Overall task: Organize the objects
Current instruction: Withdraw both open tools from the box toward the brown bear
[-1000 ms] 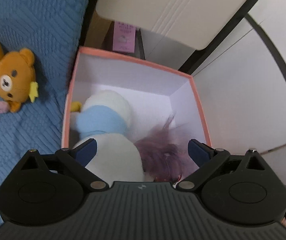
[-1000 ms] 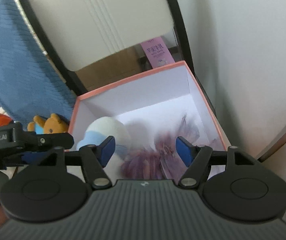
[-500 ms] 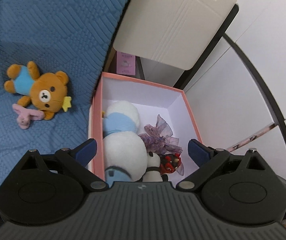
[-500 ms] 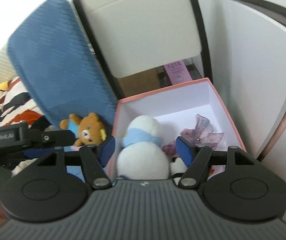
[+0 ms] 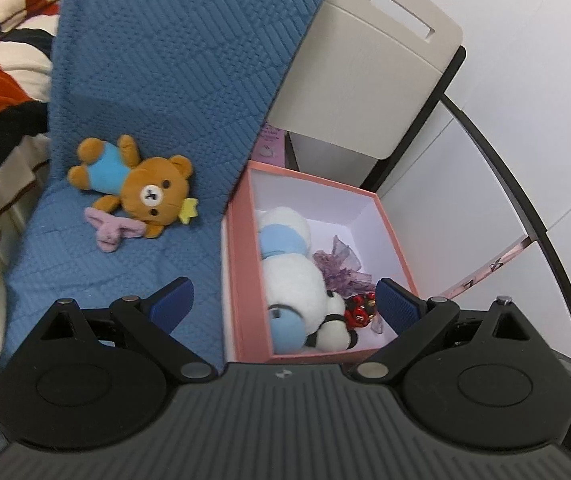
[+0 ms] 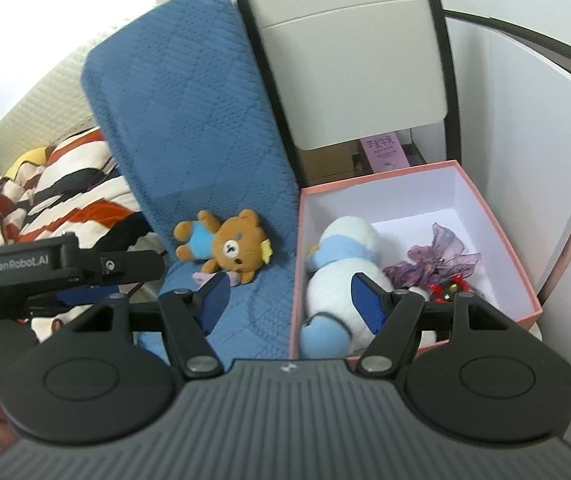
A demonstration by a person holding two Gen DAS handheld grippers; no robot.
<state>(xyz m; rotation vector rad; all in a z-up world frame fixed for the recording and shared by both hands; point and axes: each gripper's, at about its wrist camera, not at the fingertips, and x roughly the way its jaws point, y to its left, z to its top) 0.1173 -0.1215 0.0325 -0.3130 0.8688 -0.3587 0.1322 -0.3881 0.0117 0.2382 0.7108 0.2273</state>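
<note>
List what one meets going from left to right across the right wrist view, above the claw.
Striped blanket → bear → white plush → purple ribbon → box wall

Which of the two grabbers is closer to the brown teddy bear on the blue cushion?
Left. The left gripper is seen on the bear's side, over the blue cushion. The right gripper hangs over the pink box's edge, farther from the bear.

blue quilted seat (image 5: 97, 272), brown teddy bear (image 5: 141, 188), pink bow (image 5: 111, 229)
</note>
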